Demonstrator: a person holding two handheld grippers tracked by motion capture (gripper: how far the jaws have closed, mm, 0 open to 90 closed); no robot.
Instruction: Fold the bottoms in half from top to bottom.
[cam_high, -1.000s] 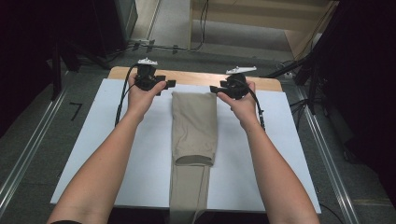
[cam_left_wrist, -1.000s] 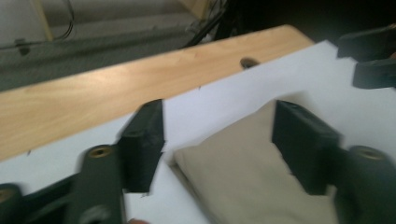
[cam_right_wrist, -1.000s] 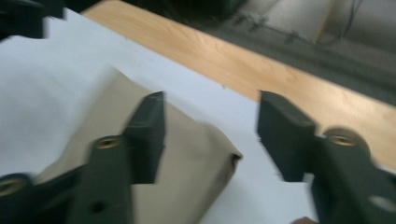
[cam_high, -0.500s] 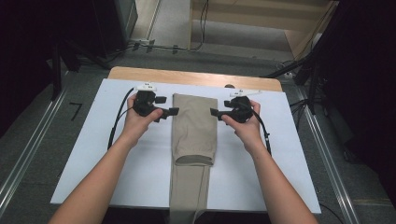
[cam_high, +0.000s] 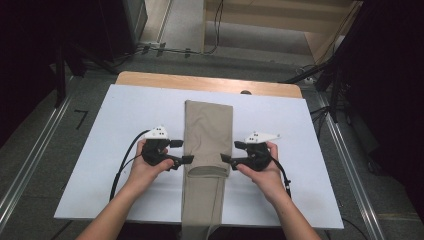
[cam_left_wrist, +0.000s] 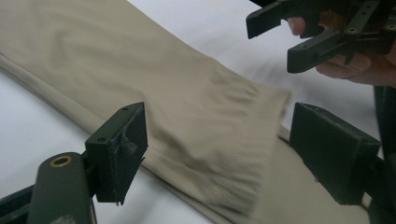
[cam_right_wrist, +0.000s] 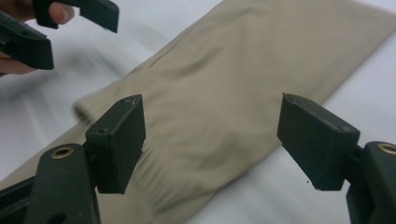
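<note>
I observed the folded khaki trousers (cam_high: 208, 137) lying lengthwise down the middle of the white worktop (cam_high: 110, 125), with the lower part running off the near edge. I held the left gripper (cam_high: 181, 151) just beside the left edge of the trousers, at the fold's ribbed hem (cam_left_wrist: 233, 168). I held the right gripper (cam_high: 231, 151) just beside the right edge, opposite it. The fingers (cam_left_wrist: 119, 149) of both grippers stood apart, clamped on nothing.
</note>
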